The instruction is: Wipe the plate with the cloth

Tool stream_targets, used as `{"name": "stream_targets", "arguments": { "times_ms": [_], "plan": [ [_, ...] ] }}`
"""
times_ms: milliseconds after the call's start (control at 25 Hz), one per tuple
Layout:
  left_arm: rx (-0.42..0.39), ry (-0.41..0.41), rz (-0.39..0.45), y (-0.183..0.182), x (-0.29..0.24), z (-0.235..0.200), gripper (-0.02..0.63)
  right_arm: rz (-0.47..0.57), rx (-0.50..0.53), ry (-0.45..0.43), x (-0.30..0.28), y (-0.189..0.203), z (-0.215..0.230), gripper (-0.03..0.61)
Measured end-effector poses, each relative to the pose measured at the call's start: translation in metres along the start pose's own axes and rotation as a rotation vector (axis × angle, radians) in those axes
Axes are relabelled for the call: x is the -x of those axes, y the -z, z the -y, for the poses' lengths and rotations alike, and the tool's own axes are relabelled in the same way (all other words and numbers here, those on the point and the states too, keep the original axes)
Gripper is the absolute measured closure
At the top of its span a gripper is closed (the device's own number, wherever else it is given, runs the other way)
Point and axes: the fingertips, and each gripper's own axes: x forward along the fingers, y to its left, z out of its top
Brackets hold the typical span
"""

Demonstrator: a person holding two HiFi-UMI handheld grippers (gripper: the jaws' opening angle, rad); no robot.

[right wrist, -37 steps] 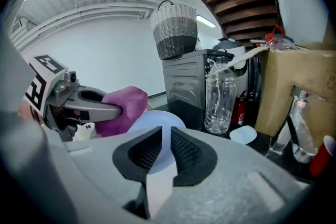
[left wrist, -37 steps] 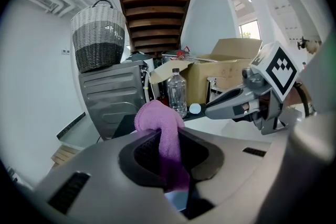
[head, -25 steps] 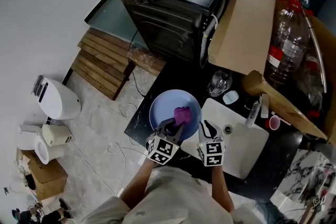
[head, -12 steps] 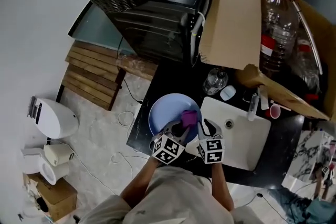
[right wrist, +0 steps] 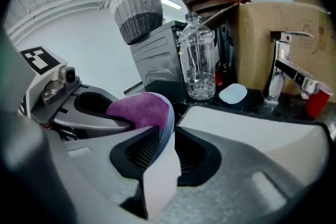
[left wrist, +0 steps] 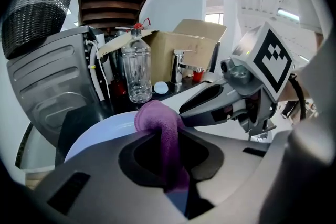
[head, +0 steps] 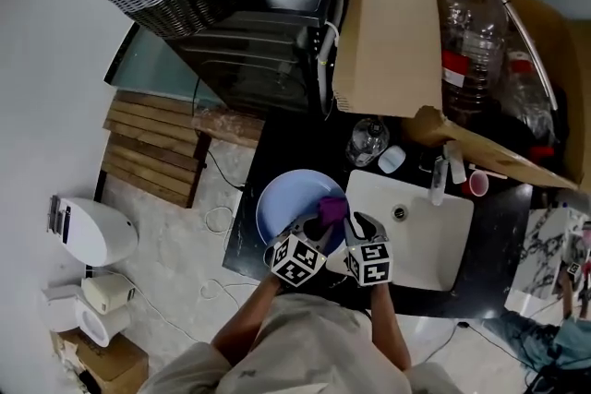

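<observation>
The round pale-blue plate (head: 280, 203) lay on the black counter (head: 294, 141) beside the white sink (head: 427, 246). Over the last second the purple cloth (head: 332, 207) had slid from the plate's middle to its right edge, so wiping was probably under way. The left gripper (head: 319, 225) pinched the cloth tight; the right gripper (head: 358, 222) was clamped on the plate's rim.

Sink basin (head: 420, 244) right of plate (head: 282, 203) lies open; bottle (head: 367, 141), tap (head: 440, 180) and cardboard box (head: 392, 32) crowd the counter (head: 305, 148) behind.
</observation>
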Motion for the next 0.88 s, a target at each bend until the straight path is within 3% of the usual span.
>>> {"name": "stream_targets", "arguments": {
  "times_ms": [320, 880],
  "plan": [
    [-0.038, 0.035, -0.033, 0.001, -0.018, -0.001, 0.554, -0.031, -0.012, 0.012, -0.005, 0.006, 0.005, 0.5],
    [-0.02, 0.046, -0.029, 0.001, -0.035, -0.016, 0.554, -0.055, 0.033, 0.035, -0.017, 0.002, 0.007, 0.52]
  ]
}}
